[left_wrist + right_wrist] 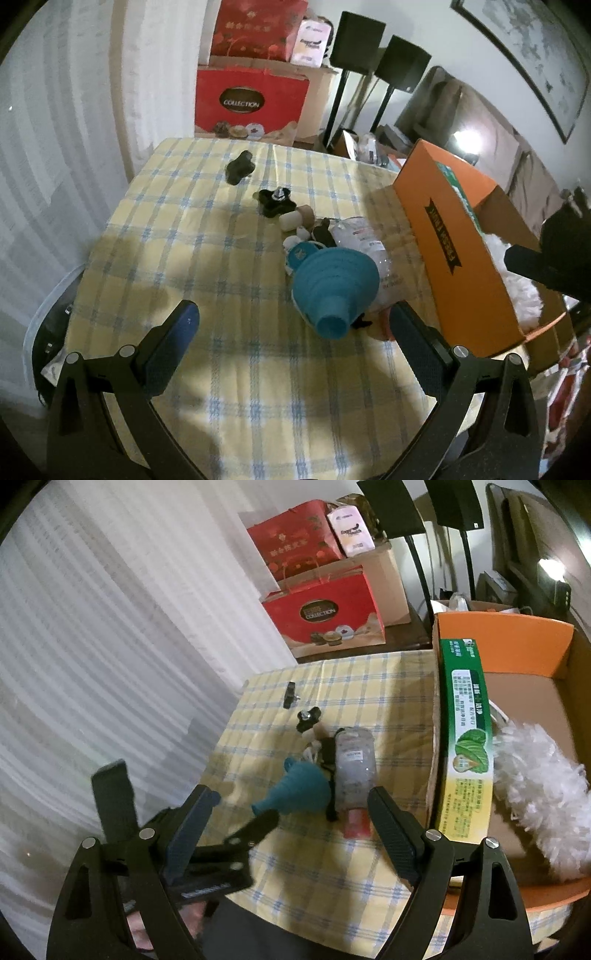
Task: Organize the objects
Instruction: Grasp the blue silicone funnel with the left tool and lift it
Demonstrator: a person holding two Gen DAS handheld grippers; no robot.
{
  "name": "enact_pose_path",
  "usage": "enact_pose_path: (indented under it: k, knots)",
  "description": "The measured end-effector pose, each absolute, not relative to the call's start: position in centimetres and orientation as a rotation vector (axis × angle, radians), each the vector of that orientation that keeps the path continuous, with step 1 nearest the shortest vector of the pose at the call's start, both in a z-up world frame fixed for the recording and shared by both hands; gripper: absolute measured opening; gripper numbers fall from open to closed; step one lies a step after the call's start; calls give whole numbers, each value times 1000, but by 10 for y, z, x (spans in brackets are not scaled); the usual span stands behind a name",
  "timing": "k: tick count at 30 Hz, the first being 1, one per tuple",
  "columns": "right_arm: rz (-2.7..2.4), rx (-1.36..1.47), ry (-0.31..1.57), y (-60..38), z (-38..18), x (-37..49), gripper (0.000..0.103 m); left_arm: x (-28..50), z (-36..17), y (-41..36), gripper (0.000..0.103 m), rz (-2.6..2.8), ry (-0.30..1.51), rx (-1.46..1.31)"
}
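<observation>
We see a counter [221, 369] draped in a yellow cloth with blue and white checks, and a small heap of things near its right edge. Closest to us lies a teal collapsible silicone funnel [334, 284], tipped on its side, its stepped rings widening away from a short spout that points toward the near edge. Touching it on the right is a clear plastic bottle with a red cap [354, 771], lying flat with a white label and the cap toward us. Behind the funnel sit a small cream cylinder [290, 220] and a black star-shaped knob with a metal stud [275, 201]; farther toward the far edge, well apart, lies a dark lumpy plastic piece [240, 168]. An open orange cardboard box [458, 258] stands at the counter's right edge, with a long green carton printed with leaves [467, 746] against its inner wall and a white fluffy duster head [539, 794] beside that. Our left gripper [293, 325] hovers above the near part of the counter, fingers spread wide and holding nothing, the funnel's spout between their tips. Our right gripper [290, 806] is likewise released and empty, above the near edge.
</observation>
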State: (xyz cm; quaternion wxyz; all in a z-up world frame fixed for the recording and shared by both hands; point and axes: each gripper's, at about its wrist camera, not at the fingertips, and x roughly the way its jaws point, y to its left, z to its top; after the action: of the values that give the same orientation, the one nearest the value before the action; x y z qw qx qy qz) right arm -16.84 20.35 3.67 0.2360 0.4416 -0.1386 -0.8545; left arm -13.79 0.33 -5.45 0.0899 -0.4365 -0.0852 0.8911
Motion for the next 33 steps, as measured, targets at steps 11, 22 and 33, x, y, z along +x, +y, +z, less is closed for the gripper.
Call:
enact_pose_path:
  k: [11,22,33]
  knots:
    - [-2347,1223,-394,206,35,-176,88,-155,-73,23,103,2664,-200,-1282]
    - [-2346,1236,-380,210,32,-180,88,-167,-74,28,50,2576,-248,-1292]
    - [-2335,1241,-387,210,30,-181,88,-161,-54,-11,45,2540,-413,-1280]
